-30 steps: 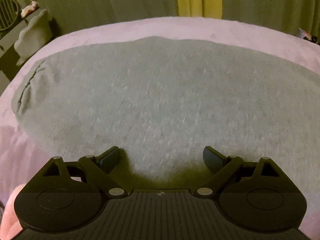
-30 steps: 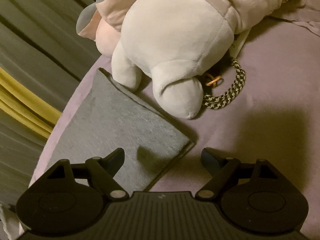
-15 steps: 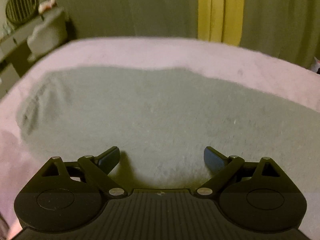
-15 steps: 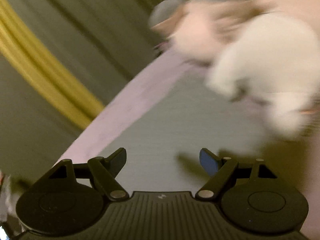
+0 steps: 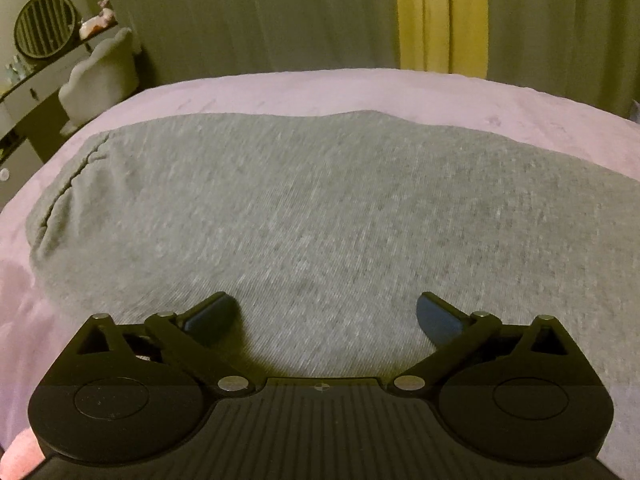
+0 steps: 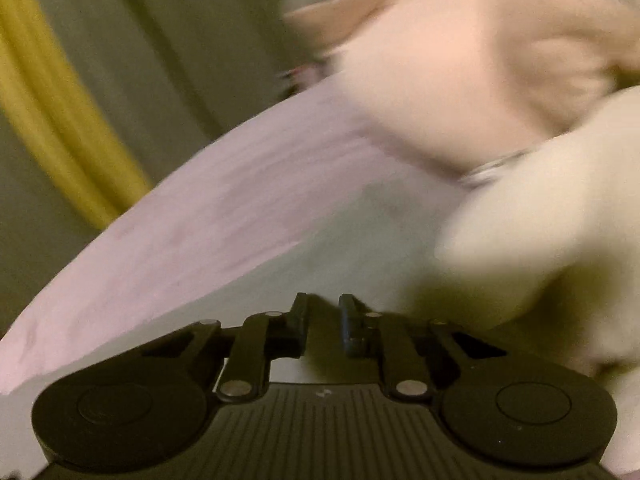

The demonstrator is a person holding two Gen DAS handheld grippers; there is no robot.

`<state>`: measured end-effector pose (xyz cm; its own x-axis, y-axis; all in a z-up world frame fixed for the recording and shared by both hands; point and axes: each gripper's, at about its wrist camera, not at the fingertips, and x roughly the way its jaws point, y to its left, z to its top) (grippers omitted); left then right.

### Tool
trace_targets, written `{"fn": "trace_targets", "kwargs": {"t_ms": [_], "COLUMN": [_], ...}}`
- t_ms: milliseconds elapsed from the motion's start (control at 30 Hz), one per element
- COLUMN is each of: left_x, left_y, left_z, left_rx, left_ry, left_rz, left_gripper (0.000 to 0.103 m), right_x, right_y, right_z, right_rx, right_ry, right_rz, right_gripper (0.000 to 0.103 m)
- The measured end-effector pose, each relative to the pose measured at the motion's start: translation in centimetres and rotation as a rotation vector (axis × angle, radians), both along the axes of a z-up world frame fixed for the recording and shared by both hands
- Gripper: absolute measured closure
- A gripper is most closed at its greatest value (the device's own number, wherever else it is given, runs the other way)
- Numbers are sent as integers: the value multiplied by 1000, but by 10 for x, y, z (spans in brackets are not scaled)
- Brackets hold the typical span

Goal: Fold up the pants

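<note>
Grey knit pants [image 5: 320, 200] lie flat across a pink bed cover [image 5: 320, 88], with a seamed end at the left. My left gripper [image 5: 326, 300] hovers low over the near edge of the pants. Its jaws are opening wide and nothing is between them. In the blurred right wrist view, my right gripper [image 6: 323, 304] is shut over a pale grey stretch of the pants [image 6: 340, 248]. The blur hides whether any cloth is caught between its fingers.
A large pink and cream plush toy [image 6: 500, 80] lies on the bed just beyond and to the right of the right gripper. Olive curtains [image 5: 240, 12] with a yellow stripe [image 5: 440, 12] hang behind the bed. A desk with a round fan [image 5: 44, 26] and a chair [image 5: 100, 72] stand at the far left.
The right gripper swept sideways along the pants, rolled, and went from wide open to shut. The left gripper shifted a little over the pants and its jaws spread slightly.
</note>
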<state>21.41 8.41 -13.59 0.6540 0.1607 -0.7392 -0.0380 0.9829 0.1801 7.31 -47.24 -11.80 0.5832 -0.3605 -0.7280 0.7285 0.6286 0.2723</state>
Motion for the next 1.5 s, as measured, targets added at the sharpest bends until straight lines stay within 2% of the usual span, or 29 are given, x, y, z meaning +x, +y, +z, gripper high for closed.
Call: {"fn": "trace_targets", "kwargs": {"t_ms": [67, 133, 233, 367, 467, 533, 633, 733, 767, 800, 833, 933, 1033, 1067, 1167, 1200, 1233, 1267, 1300, 1367, 1433, 1500], "left_x": [-2, -2, -4, 13, 40, 62, 89, 101, 105, 110, 117, 139, 151, 153, 155, 150, 143, 136, 126, 98, 73, 53], "left_y": [-1, 1, 1, 21, 63, 100, 152, 173, 174, 171, 165, 146, 137, 137, 138, 137, 136, 134, 130, 122, 112, 100], "left_z": [0, 0, 8, 26, 32, 26, 29, 49, 54, 54, 52, 33, 19, 20, 33, 39, 45, 51, 56, 64, 64, 56], "left_rx": [4, -2, -4, 8, -81, -118, -197, -328, -351, -358, -342, -201, -19, 5, 31, 38, 39, 47, 51, 24, -21, -74], "left_ry": [-1, 2, 3, -49, -33, 1, 28, -27, -48, -52, -38, 25, 5, 3, 17, 12, 0, -10, -26, -51, -31, 0], "left_rz": [3, 8, 2, 44, 99, 179, 232, 193, 169, 136, 100, 38, 107, 130, 190, 206, 224, 239, 238, 183, 140, 96], "left_gripper": [0, 0, 1, 1, 1, 2, 15, 14, 12, 10, 10, 9, 7, 10, 25, 25, 22, 8, 6, 6, 6, 6], "right_x": [-10, -16, -25, -33, -38, -39, -41, -34, -32, -32, -33, -28, -27, -26, -23, -23, -22, -22, -21, -17, -12, -8], "right_y": [2, 17, 45, 73, 73, 70, 79, 88, 90, 90, 89, 91, 96, 96, 96, 96, 96, 96, 97, 100, 103, 108], "right_z": [13, 18, 10, -23, -33, -34, -34, -31, -30, -30, -29, -28, -26, -26, -26, -27, -27, -26, -26, -26, -26, -25], "right_rx": [-32, -33, 102, 252, 273, 288, 249, 199, 195, 202, 212, 211, 187, 182, 183, 188, 190, 187, 184, 179, 173, 159], "right_ry": [-11, -22, -100, -114, -151, -148, -116, -78, -77, -87, -102, -106, -82, -79, -88, -96, -99, -98, -97, -95, -95, -77], "right_rz": [-33, -7, 85, 102, 69, 54, 83, 95, 95, 95, 95, 99, 110, 117, 138, 147, 159, 172, 187, 217, 256, 285], "right_gripper": [94, 90, 88, 81, 80, 80, 80, 79, 78, 72, 65, 61, 61, 59, 51, 46, 43, 39, 34, 24, 9, 5]}}
